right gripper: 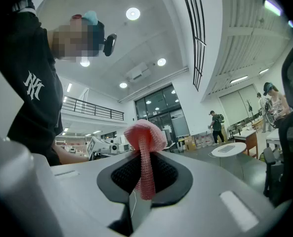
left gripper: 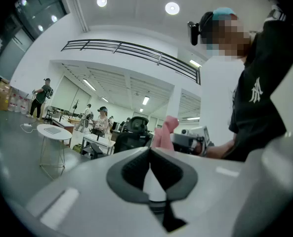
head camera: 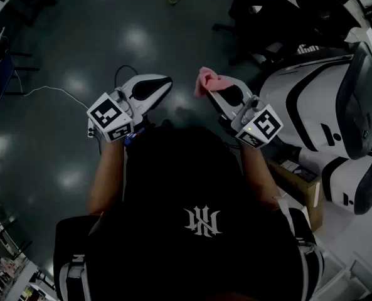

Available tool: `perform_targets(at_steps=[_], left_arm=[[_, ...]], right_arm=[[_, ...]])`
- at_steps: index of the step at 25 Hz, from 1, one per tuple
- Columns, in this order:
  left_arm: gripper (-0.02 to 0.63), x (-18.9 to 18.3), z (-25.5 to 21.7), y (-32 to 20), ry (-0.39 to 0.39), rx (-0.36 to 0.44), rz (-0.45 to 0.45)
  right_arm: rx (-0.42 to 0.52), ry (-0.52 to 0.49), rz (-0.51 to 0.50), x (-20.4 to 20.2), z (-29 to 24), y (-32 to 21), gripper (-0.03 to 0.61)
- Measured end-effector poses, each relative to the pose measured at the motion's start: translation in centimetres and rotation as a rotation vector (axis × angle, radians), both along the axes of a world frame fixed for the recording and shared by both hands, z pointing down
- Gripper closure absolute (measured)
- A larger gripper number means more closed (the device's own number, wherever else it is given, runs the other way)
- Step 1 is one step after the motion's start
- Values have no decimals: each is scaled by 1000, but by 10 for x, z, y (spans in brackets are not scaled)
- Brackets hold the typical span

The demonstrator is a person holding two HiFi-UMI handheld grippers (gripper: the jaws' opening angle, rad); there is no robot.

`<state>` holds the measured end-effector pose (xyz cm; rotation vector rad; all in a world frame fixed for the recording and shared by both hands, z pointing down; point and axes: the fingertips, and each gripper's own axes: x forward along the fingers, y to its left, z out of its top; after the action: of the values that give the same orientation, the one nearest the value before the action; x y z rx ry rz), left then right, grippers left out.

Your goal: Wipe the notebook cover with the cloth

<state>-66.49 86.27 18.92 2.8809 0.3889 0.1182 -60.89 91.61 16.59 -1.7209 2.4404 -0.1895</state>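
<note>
Pink mesh-knit cloth [right gripper: 144, 132] between black textured pads [right gripper: 120, 174] of white right gripper [right gripper: 145, 156]; left gripper [left gripper: 150, 150] likewise white, black-padded.

Small pink knitted cloth [right gripper: 145, 137] with a waffle-like mesh texture, soft and bunched up. It is pinched between the closed jaws of the right gripper [right gripper: 145, 158]. A narrow squeezed strip runs down between the dark pads, with its lower end hanging just past the pinch. The upper end flares into a rounded, mushroom-like bulge above the jaw tips. It is held in the air and touches nothing but the pads. In the head view the cloth [head camera: 206, 80] is a crumpled pink lump sticking out beyond the gripper's tips, right of centre. In the left gripper view the cloth [left gripper: 164, 131] is seen side-on, upright, with a folded tip on top.
</note>
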Motion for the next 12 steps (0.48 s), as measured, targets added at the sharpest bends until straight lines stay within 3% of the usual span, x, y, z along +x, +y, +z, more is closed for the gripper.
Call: perform_targets(at_steps=[12], left_arm=[[611,-33,6,-74,16,-27,-5]], right_arm=[[-20,23,65,-27,6,-65,540]])
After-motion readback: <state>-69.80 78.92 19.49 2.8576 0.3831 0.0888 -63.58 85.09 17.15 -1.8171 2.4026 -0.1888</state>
